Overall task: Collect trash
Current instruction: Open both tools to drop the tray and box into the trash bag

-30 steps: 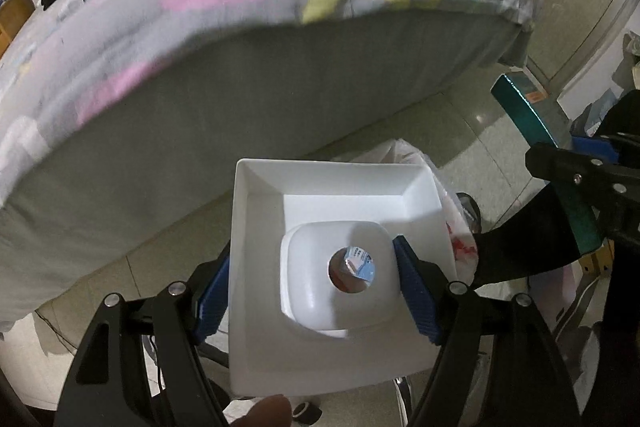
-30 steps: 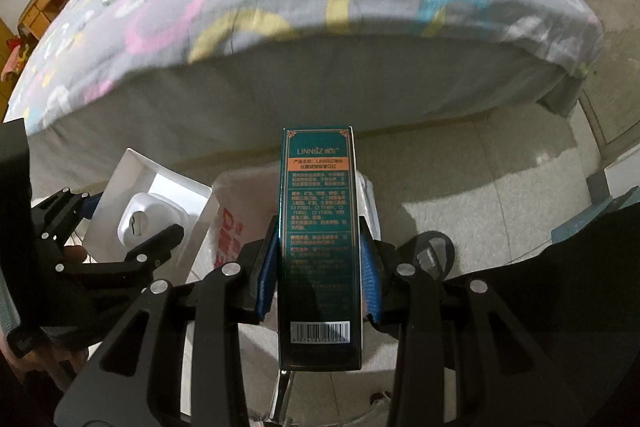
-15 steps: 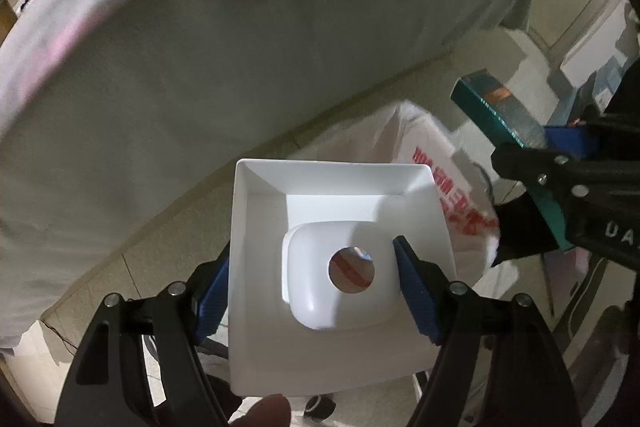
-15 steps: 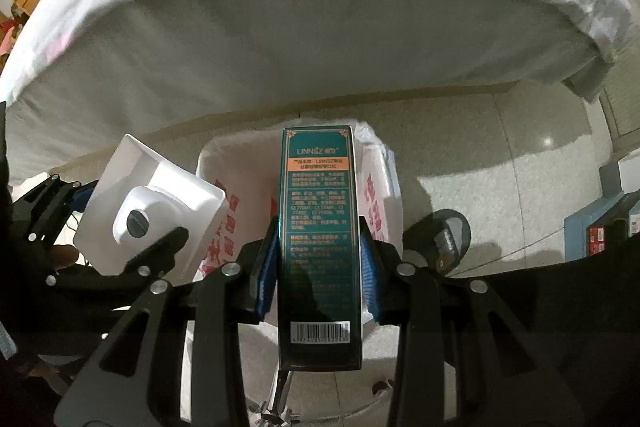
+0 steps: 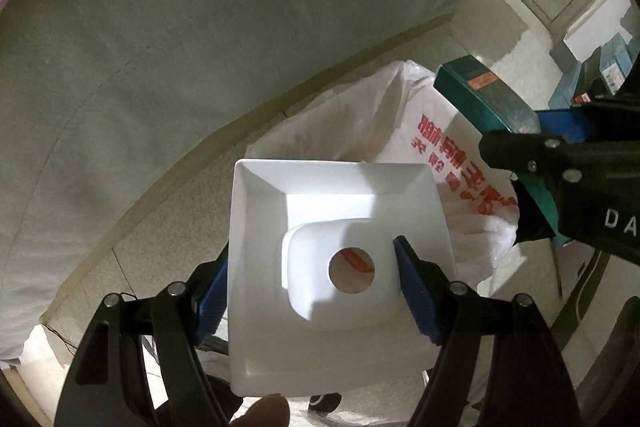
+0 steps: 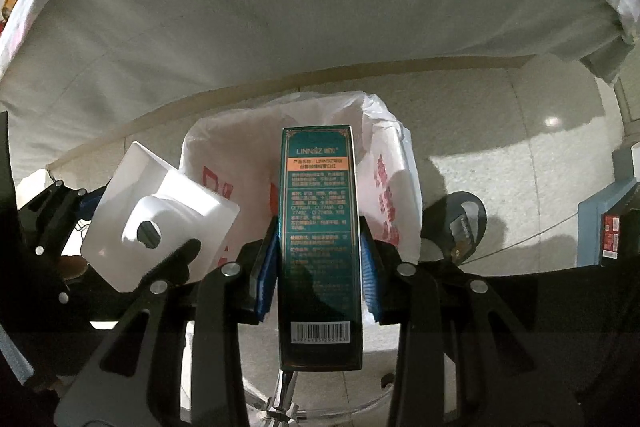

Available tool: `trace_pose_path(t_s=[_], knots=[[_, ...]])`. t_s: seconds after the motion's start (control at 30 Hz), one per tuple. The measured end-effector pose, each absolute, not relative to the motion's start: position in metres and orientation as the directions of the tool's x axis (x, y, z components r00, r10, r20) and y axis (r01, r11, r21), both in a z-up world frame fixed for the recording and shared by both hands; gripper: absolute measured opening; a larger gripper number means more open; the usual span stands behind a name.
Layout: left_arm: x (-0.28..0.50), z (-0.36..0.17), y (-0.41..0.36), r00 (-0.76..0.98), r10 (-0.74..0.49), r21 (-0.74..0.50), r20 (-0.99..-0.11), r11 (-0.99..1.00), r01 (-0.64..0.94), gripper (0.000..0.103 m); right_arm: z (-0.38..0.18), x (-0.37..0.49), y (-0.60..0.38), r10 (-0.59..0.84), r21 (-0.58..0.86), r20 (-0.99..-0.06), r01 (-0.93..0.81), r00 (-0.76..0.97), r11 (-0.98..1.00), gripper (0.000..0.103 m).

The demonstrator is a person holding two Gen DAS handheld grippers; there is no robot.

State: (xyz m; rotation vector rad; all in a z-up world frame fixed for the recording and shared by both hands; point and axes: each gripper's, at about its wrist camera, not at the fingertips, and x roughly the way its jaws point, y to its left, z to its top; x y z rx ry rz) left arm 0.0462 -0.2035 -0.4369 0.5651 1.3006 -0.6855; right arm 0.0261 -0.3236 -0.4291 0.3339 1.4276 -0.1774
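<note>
My left gripper [image 5: 320,267] is shut on a white plastic packaging tray [image 5: 336,199] with a raised hump and a round hole; its blue pads press both sides. The tray [image 6: 160,223] hangs over the left rim of a white bin bag with red print [image 5: 440,155]. My right gripper [image 6: 320,267] is shut on a tall dark green carton [image 6: 320,227] with a barcode, held upright above the bag's open mouth [image 6: 248,163]. In the left wrist view the green carton [image 5: 480,99] and the right gripper's black frame [image 5: 560,163] sit at the right.
The grey side of a mattress [image 6: 320,19] rises just behind the bag. Pale tiled floor [image 6: 500,123] lies around it. A dark slipper [image 6: 460,223] is right of the bag, and blue boxes [image 6: 608,227] stand at the far right. A fingertip [image 5: 264,411] shows at the bottom.
Both grippers have sunk toward the bag with their loads. The patterned bed top has left view, and the bag now fills more of both views.
</note>
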Motion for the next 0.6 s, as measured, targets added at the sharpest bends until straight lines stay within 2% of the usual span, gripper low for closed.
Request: trace_pose_path(t_s=[0.07, 0.1, 0.13, 0.17, 0.2, 0.27, 0.37, 0.6], knots=[[0.046, -0.439, -0.204, 0.122, -0.127, 0.004, -0.984, 0.676, 0.737, 0.073, -0.431, 0.027, -0.324, 0.087, 0.127, -0.987, 0.318, 0.138, 0.939, 0.036], [0.046, -0.440, -0.204, 0.118, -0.120, 0.006, -0.986, 0.675, 0.738, 0.074, -0.432, 0.027, -0.323, 0.090, 0.129, -0.987, 0.317, 0.135, 0.940, 0.040], [0.044, -0.443, -0.205, 0.113, -0.115, 0.006, -0.987, 0.675, 0.738, 0.074, -0.433, 0.028, -0.323, 0.092, 0.130, -0.987, 0.317, 0.132, 0.939, 0.045], [0.045, -0.445, -0.206, 0.105, -0.110, 0.004, -0.988, 0.672, 0.740, 0.074, -0.434, 0.028, -0.324, 0.096, 0.135, -0.987, 0.322, 0.132, 0.937, 0.057], [0.044, -0.446, -0.207, 0.106, -0.107, 0.008, -0.989, 0.668, 0.745, 0.074, -0.432, 0.027, -0.325, 0.098, 0.137, -0.986, 0.326, 0.134, 0.935, 0.061], [0.043, -0.446, -0.208, 0.113, -0.100, 0.019, -0.989, 0.661, 0.750, 0.087, -0.432, 0.026, -0.326, 0.093, 0.134, -0.986, 0.329, 0.136, 0.935, 0.061], [0.043, -0.446, -0.209, 0.117, -0.099, 0.024, -0.988, 0.656, 0.754, 0.092, -0.431, 0.024, -0.326, 0.093, 0.135, -0.986, 0.334, 0.139, 0.933, 0.064], [0.043, -0.446, -0.208, 0.118, -0.094, 0.027, -0.989, 0.656, 0.754, 0.093, -0.433, 0.024, -0.325, 0.085, 0.125, -0.988, 0.343, 0.131, 0.931, 0.065]])
